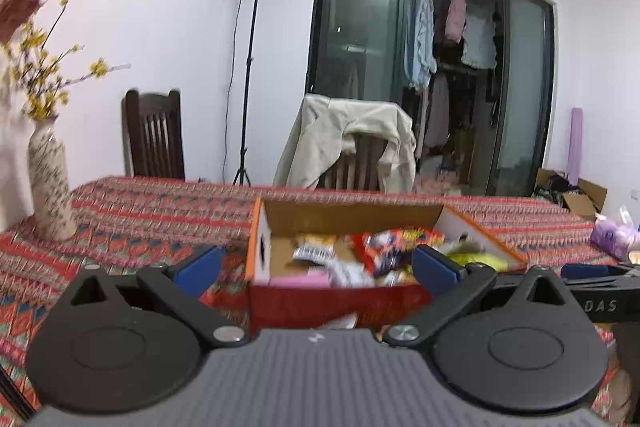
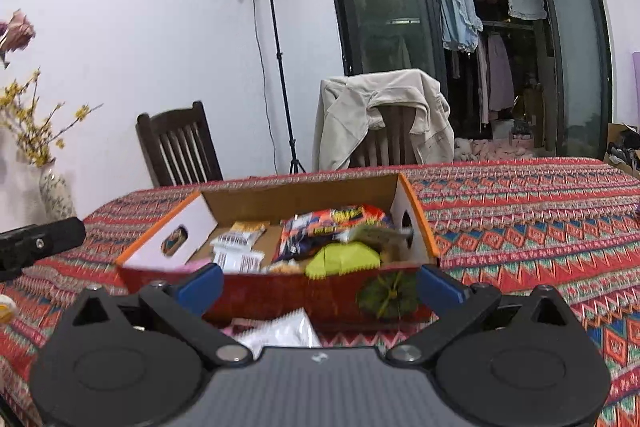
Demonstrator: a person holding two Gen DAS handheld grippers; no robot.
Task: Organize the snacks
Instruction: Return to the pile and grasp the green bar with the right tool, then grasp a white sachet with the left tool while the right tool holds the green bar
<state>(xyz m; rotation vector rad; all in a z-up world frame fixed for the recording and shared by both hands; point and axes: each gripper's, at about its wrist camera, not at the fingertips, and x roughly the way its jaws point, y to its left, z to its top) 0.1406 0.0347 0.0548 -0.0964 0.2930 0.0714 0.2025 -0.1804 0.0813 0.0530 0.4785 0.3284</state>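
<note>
**Both grippers wide open before the snack box**

The left gripper stood spread wide, holding nothing; so did the right gripper. Just ahead of both sat an open cardboard box with red outer walls and orange rims, on the table under a zigzag-patterned woven cloth. Inside lay crinkled snack packets: a red-and-orange bag, a yellow-green pack and white barcode wrappers. A white packet lay outside, between the box and the right gripper.
</note>
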